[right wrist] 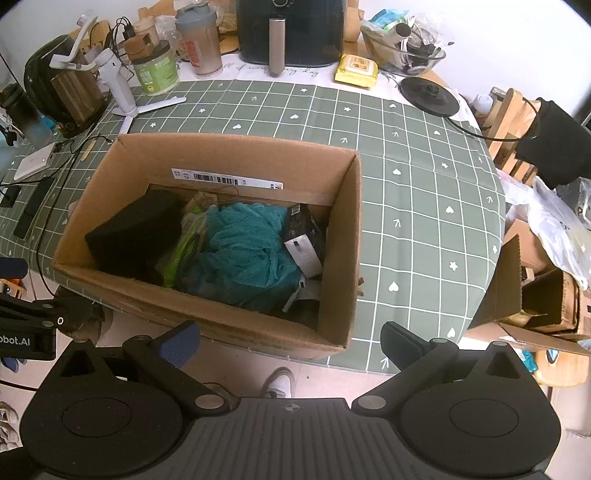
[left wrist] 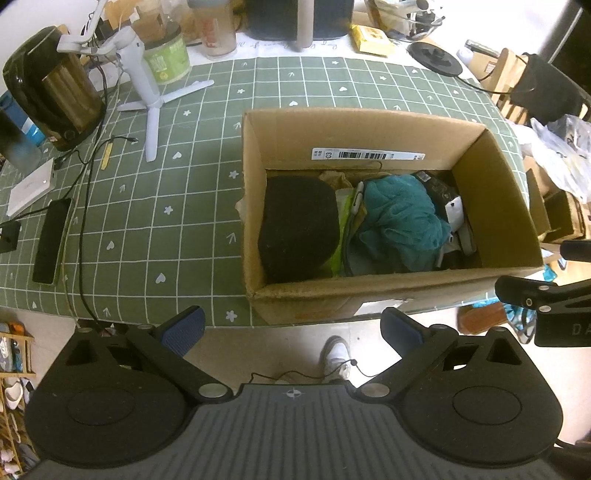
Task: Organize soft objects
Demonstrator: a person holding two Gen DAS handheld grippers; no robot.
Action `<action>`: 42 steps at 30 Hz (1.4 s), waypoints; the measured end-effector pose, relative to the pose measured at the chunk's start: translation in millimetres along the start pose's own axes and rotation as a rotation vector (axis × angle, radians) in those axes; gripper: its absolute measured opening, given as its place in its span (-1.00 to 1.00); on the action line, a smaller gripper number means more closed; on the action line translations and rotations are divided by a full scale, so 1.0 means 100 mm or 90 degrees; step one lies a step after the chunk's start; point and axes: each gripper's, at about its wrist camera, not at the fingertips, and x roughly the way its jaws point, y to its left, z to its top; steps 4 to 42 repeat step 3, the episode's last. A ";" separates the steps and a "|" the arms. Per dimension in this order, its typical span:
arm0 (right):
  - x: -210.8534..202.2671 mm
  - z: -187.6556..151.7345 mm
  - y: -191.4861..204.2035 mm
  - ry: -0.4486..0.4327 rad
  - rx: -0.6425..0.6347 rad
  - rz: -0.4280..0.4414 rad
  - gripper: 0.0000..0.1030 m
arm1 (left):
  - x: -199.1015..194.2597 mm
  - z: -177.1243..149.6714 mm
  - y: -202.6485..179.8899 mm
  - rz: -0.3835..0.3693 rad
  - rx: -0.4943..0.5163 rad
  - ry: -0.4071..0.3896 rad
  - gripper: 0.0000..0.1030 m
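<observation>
L claw: left gripper [left wrist: 293, 326] spread wide, nothing btwn the blue pads, held off the table's near edge, just short of the box.
R claw: right gripper [right wrist: 290, 341] also spread wide, empty, near the box's near wall.
Box: cardboard box [right wrist: 340, 236] open-topped, barcode strip on the far inner wall; sits at the table's near edge.
Inside, left: black foam block [left wrist: 298, 227] against the left wall.
Inside, mid: teal mesh cloth [left wrist: 400, 218], crumpled, on top of the pile; lime-green packet [right wrist: 183, 245] wedged btwn it & the block.
Inside, right: small black carton [right wrist: 304, 240] tilted against the right wall.
Surface: green grid tablecloth [right wrist: 406, 184] w/ white hearts & stars.
Table far side: white tripod [left wrist: 149, 96], green-label jar [right wrist: 155, 72], shaker bottle [right wrist: 199, 40], black air fryer [right wrist: 291, 29], yellow pack [right wrist: 356, 70], black kettle [left wrist: 51, 85] at left.
Room: pale floor below, a white shoe [left wrist: 336, 356] there.
Axis: box's long axis runs left-right; foam block's runs near-far.
</observation>
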 end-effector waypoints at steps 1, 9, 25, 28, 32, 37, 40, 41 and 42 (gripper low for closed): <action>0.01 0.01 -0.01 0.000 0.000 0.001 1.00 | 0.00 0.01 0.00 0.000 -0.001 -0.001 1.00; 0.02 0.03 -0.04 0.001 0.001 0.002 1.00 | 0.00 0.03 -0.01 0.003 -0.001 -0.002 1.00; 0.02 0.03 -0.04 0.001 0.001 0.002 1.00 | 0.00 0.03 -0.01 0.003 -0.001 -0.002 1.00; 0.02 0.03 -0.04 0.001 0.001 0.002 1.00 | 0.00 0.03 -0.01 0.003 -0.001 -0.002 1.00; 0.02 0.03 -0.04 0.001 0.001 0.002 1.00 | 0.00 0.03 -0.01 0.003 -0.001 -0.002 1.00; 0.02 0.03 -0.04 0.001 0.001 0.002 1.00 | 0.00 0.03 -0.01 0.003 -0.001 -0.002 1.00; 0.02 0.03 -0.04 0.001 0.001 0.002 1.00 | 0.00 0.03 -0.01 0.003 -0.001 -0.002 1.00; 0.02 0.03 -0.04 0.001 0.001 0.002 1.00 | 0.00 0.03 -0.01 0.003 -0.001 -0.002 1.00; 0.02 0.03 -0.04 0.001 0.001 0.002 1.00 | 0.00 0.03 -0.01 0.003 -0.001 -0.002 1.00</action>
